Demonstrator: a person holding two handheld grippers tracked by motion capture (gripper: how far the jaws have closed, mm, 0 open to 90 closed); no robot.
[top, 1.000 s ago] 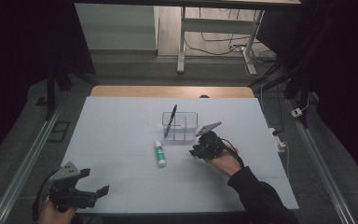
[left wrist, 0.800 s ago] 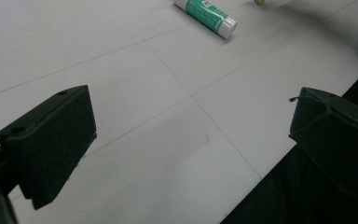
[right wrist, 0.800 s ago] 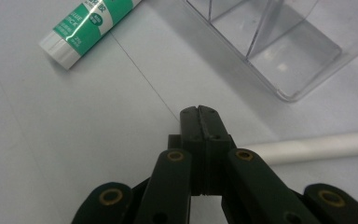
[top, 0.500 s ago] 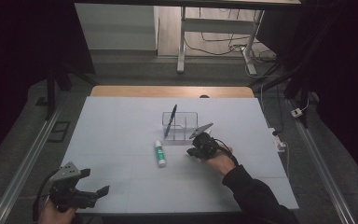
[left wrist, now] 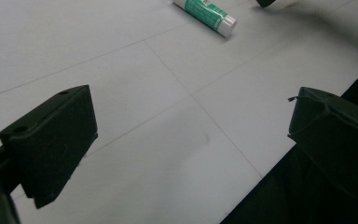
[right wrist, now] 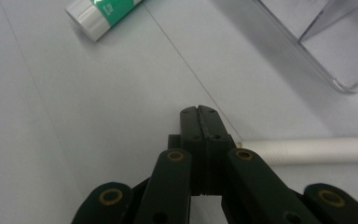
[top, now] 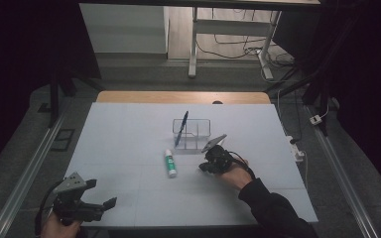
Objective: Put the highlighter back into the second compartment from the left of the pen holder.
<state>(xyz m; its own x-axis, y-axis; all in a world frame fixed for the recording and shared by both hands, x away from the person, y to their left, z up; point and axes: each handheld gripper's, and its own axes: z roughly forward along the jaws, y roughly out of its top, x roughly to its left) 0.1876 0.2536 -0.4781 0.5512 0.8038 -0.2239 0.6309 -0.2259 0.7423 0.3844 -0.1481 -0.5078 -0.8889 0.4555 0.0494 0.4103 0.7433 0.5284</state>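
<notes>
**Q:** What sits nearest you?

**A:** My left gripper (top: 110, 202), at the near left corner of the table (top: 129, 129). A hand holds it low over the white surface. In the left gripper view my two black jaws stand wide apart with bare tabletop between them; nothing is in them. The near edge of the table cuts across the lower right of that view.

**Q:** And your other side?

**A:** My right gripper (top: 203, 167) is farther in, right of centre, held by a hand (top: 235, 173) in a dark sleeve. In the right gripper view its jaws are pressed flat together, face to face, with nothing between them. The tips hang just over the table. A thin white stick (right wrist: 317, 150) lies flat on the surface just beside them, running off to the right; I cannot tell whether it touches the jaws.

**Q:** What lies beyond the grippers?

**A:** A glue stick (top: 170, 162) with a green label and white cap lies on its side near the table's centre, left of my right gripper and apart from it. Behind it stands a clear plastic organiser (top: 198, 130) with compartments. A blue pen (top: 181, 129) leans tilted in its left compartment, its top rising above the rim.

**Q:** Past the table?

**A:** A dim floor with cables (top: 238, 47) and the white legs of another table (top: 193, 49).
</notes>
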